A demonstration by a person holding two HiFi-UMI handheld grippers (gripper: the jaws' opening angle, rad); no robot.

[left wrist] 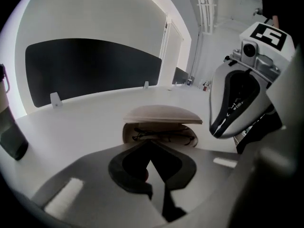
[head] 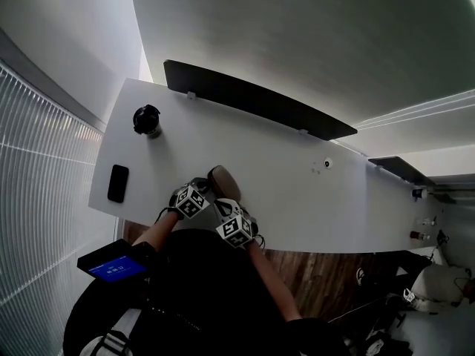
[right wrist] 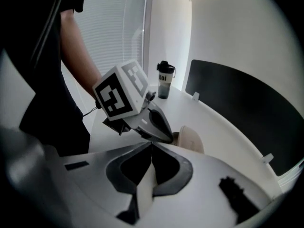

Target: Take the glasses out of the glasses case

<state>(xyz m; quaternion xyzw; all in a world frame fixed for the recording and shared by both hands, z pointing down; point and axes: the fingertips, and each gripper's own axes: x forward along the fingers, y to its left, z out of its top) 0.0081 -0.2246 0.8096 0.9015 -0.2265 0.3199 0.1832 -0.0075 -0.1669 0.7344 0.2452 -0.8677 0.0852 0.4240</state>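
Observation:
The beige glasses case (left wrist: 164, 114) lies open on the white table (head: 282, 199), its lid raised. Dark-framed glasses (left wrist: 164, 135) rest inside it. In the left gripper view my left gripper (left wrist: 150, 142) is shut and empty, its tips just short of the case's front edge. My right gripper (right wrist: 152, 143) is also shut and empty, and it points at the case (right wrist: 191, 139) from the side. In the head view the case (head: 223, 182) sits just beyond both marker cubes, with the left gripper (head: 194, 199) and the right gripper (head: 236, 227) close together near the table's front edge.
A black lidded bottle (head: 147, 120) stands at the far left of the table, and a dark phone (head: 118, 183) lies near the left front edge. A dark divider panel (head: 252, 99) runs along the far edge. Small items (head: 420, 235) sit far right.

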